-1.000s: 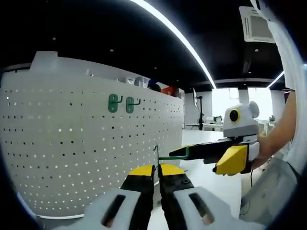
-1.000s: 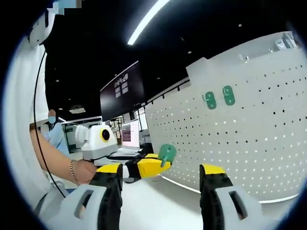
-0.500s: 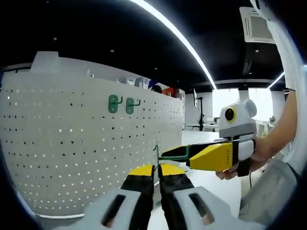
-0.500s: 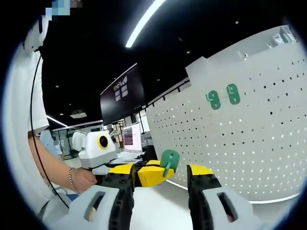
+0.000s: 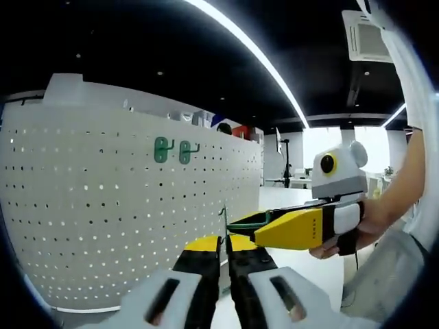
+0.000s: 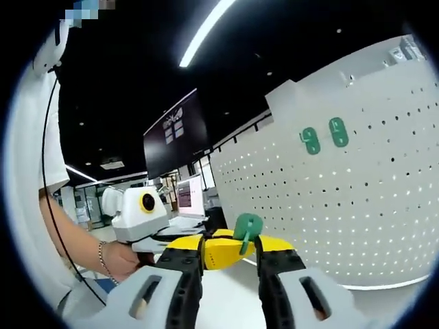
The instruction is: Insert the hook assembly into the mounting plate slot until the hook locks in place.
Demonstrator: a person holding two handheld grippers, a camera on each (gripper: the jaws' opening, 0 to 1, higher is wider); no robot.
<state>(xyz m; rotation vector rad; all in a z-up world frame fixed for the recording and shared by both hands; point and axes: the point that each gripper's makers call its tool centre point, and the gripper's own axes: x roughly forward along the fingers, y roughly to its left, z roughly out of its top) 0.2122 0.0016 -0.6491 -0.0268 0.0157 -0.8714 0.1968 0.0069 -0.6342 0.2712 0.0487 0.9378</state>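
Gripping 1 green hook, both grippers meet.

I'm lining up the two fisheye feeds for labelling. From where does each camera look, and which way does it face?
Left gripper view: rides the left gripper, facing the white perforated pegboard; right gripper and the person's hand enter from the right.
Right gripper view: rides the right gripper, facing the left gripper, which holds a small green plastic hook.
Shared: pegboard, two mounted green hooks, both grippers.
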